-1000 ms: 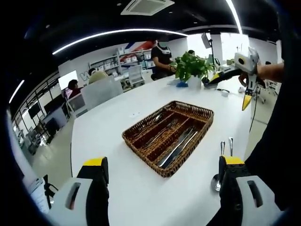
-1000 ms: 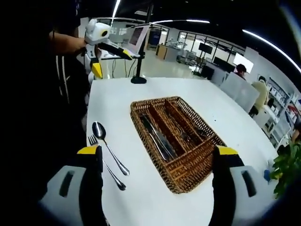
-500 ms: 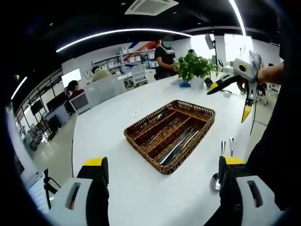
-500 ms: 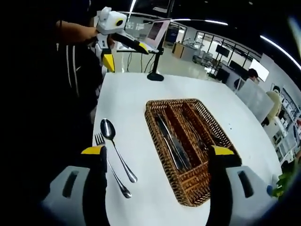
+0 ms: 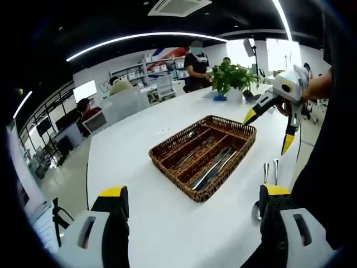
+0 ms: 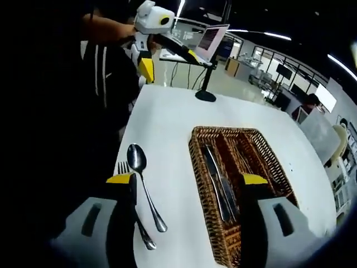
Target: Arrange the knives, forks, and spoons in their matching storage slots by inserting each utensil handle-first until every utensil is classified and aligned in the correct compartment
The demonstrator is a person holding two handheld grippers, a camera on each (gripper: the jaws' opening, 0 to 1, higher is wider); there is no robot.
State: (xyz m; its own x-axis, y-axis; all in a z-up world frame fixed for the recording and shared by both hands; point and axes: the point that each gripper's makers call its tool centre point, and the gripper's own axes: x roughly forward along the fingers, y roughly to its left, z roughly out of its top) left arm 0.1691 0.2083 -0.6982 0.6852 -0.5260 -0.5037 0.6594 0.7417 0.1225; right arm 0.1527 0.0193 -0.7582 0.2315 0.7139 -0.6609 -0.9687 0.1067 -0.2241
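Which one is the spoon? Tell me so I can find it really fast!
Find the brown wicker basket on the white table. Beside it, outside the basket, two utensils lie on the bare tabletop. The spoon is the one with the smooth round bowl; its neighbour, the fork, ends in prongs.

1. We see a bright room lit from above by long curved ceiling strips (image 5: 139,38); they burn out to pure white in the left gripper view
2. A window (image 5: 277,54) at the far right of that view is blown out too
3. The white tabletop (image 5: 167,201) reflects the light evenly, with soft glare and only faint shadows beside the wicker tray (image 5: 202,158)
4. In the right gripper view the spoon (image 6: 144,187) shows small bright highlights
5. The person's dark clothing (image 6: 61,111) swallows detail on that view's left side
6. Fisheye distortion bends straight lines near the edges, and far furniture looks soft and slightly blurred
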